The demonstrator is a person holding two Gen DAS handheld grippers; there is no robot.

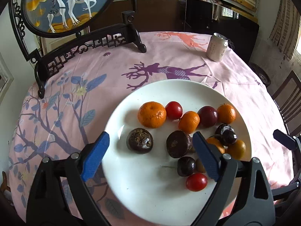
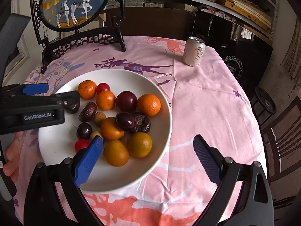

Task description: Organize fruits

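Observation:
A white plate [image 1: 150, 92] holds mixed fruit: several oranges [image 1: 152, 114], red cherry tomatoes [image 1: 196, 182], a plum [image 1: 207, 116] and dark wrinkled fruits [image 1: 139, 140]. My left gripper [image 1: 150, 141] is open and empty, hovering over the plate with its jaws either side of two dark fruits. In the right wrist view the plate [image 2: 120, 75] lies left of centre. My right gripper [image 2: 148, 145] is open and empty above the plate's right edge, with oranges [image 2: 139, 144] between its jaws. The left gripper [image 2: 35, 88] shows there at the left.
A beige drink can [image 1: 217, 47] stands at the table's far right, also in the right wrist view [image 2: 193, 51]. A dark carved screen stand with a deer painting [image 1: 62, 5] stands at the back left. A chair [image 2: 278, 137] is at the right.

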